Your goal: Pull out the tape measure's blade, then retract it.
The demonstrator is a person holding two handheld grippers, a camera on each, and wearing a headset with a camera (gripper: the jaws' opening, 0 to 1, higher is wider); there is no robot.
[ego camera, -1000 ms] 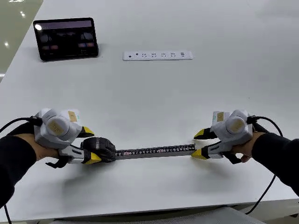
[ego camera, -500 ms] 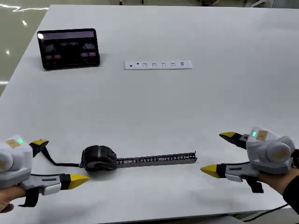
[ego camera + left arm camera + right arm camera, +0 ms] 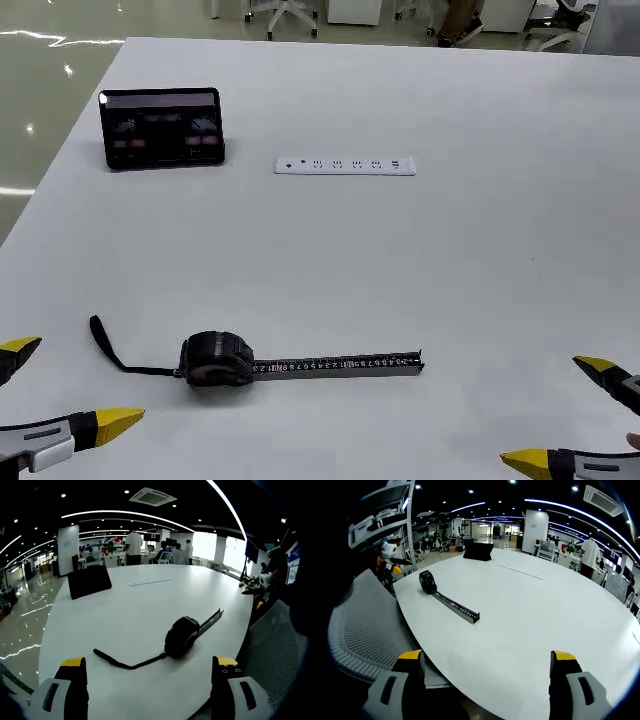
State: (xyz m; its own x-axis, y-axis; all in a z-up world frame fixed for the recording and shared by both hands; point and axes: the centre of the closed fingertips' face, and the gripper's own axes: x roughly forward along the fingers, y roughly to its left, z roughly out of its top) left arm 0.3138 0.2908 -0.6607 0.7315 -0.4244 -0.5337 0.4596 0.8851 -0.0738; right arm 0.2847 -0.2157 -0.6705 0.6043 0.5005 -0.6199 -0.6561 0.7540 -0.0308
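The tape measure [image 3: 215,360] is lying near the front edge of the table [image 3: 400,250], its blade [image 3: 340,366] sticking out to the right, with printed numbers too small to read. The left gripper [image 3: 70,385] and right gripper [image 3: 560,412] are hovering well apart on either side, both with jaws spread wide.

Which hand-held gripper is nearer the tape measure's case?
Left. The left hand-held gripper is open near the case, on the side away from the blade. The right hand-held gripper is open beyond the blade's tip.

A white table [image 3: 400,250] stands on glossy floor [image 3: 40,90] under ceiling strip lights [image 3: 115,512].
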